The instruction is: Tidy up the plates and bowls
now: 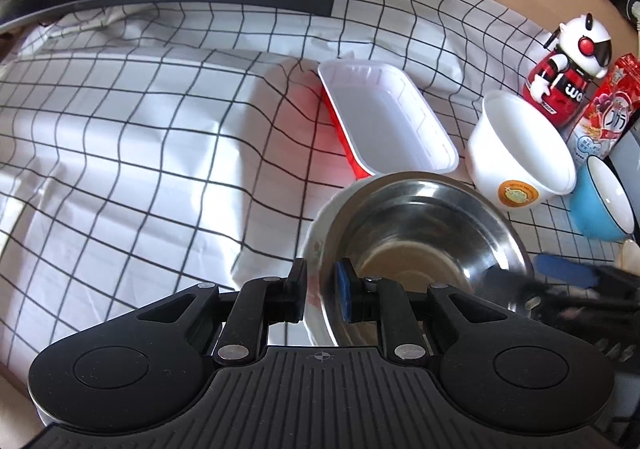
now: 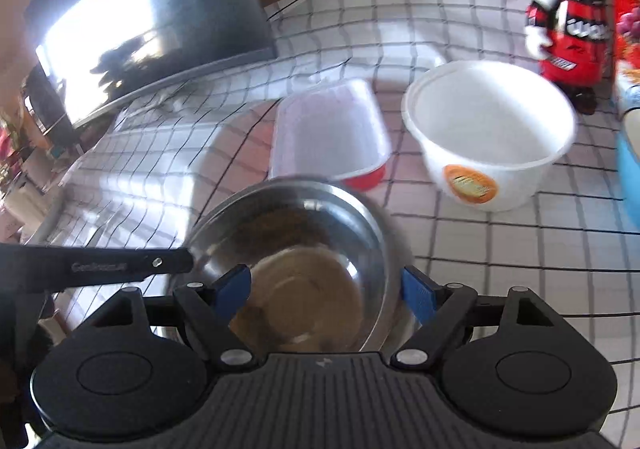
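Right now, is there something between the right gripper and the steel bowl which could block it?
Nothing visible blocks it. The right gripper is open, its fingers on either side of the steel bowl. The left gripper is shut on the rim of the white bowl that holds the steel bowl.

I see a white black-grid tablecloth [image 1: 140,153] covering the table. At its back left edge stands a dark monitor [image 2: 132,29]. Near the back right corner stand a red-and-white robot figure [image 1: 568,69] and, just beside it, a red printed carton [image 1: 608,109].
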